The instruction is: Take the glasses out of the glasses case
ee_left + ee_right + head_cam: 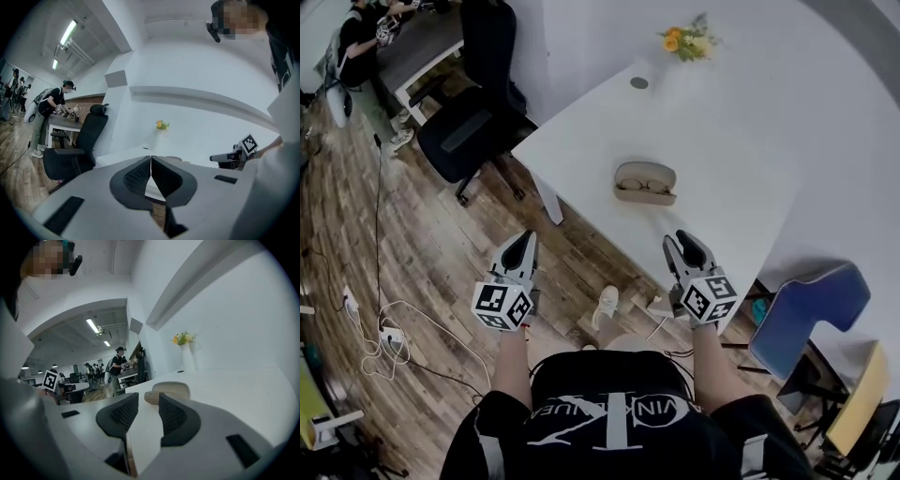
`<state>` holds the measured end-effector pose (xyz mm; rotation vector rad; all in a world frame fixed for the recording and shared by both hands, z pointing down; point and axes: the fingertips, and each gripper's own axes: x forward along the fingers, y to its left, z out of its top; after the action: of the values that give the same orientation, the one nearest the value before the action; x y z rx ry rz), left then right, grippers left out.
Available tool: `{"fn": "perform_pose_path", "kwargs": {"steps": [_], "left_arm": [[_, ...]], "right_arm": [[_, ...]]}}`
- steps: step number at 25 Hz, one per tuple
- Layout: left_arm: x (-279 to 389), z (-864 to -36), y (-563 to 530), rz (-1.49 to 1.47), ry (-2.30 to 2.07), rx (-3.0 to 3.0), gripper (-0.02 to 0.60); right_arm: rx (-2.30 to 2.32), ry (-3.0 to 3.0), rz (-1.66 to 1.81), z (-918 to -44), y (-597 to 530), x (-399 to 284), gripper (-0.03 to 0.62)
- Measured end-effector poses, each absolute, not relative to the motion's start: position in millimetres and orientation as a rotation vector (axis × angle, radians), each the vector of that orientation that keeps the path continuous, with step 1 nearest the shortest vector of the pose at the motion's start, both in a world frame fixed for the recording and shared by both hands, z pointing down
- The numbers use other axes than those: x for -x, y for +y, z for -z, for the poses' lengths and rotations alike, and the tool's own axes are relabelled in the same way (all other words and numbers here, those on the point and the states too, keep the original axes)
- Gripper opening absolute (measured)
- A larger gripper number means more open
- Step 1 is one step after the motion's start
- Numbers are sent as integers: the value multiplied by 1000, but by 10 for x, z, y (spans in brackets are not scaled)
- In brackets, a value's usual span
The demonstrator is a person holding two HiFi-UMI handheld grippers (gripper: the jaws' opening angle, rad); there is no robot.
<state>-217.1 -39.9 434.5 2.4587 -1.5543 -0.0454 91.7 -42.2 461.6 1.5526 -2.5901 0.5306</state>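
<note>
A beige glasses case (645, 183) lies open on the white table (741, 159), and a pair of glasses rests inside it. Both grippers hang short of the table's near edge, apart from the case. My left gripper (525, 237) is over the wooden floor to the left, its jaws shut on nothing (151, 159). The right gripper (682, 237) stands open and empty, pointing at the case (171, 391), which shows just past its jaws (148, 397).
A vase of yellow flowers (689, 42) stands at the table's far end. A black office chair (473, 122) sits left of the table and a blue chair (806, 314) to its right. Cables and a power strip (389, 335) lie on the floor. People work at a far desk (61, 117).
</note>
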Motion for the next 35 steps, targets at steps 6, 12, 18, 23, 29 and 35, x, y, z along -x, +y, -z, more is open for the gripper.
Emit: {"fn": "perform_pose_path", "kwargs": {"steps": [6,12,18,23,29,35], "left_arm": [[1944,-4453,-845,18,-1495,-2462,17],[1734,-4497,-1182,-8,-1458,-2470,17],[1586,-4563,-1473,-32,-1433,-2467,17],[1439,-4603,-1685,-53,-1410,-2470,17],[1241,-4665,-1900,-80,-1381,-2478,17],[1083,-4707,-2013,-94,-1355,-2490,17]], "right_arm": [[-1497,-2563,-513,-4679,-807,-958,137],[-1437,-2545,-488,-4728,-1113,-996,137],[-1323,-2537,-461,-4779,-1402,-968,137],[-1208,-2485,-443,-4858,-1588,-948,137],[-1107,-2412,-438,-4994,-1768,-983,137],[-926,-2347,-273,-5053,-1862,-900,137]]}}
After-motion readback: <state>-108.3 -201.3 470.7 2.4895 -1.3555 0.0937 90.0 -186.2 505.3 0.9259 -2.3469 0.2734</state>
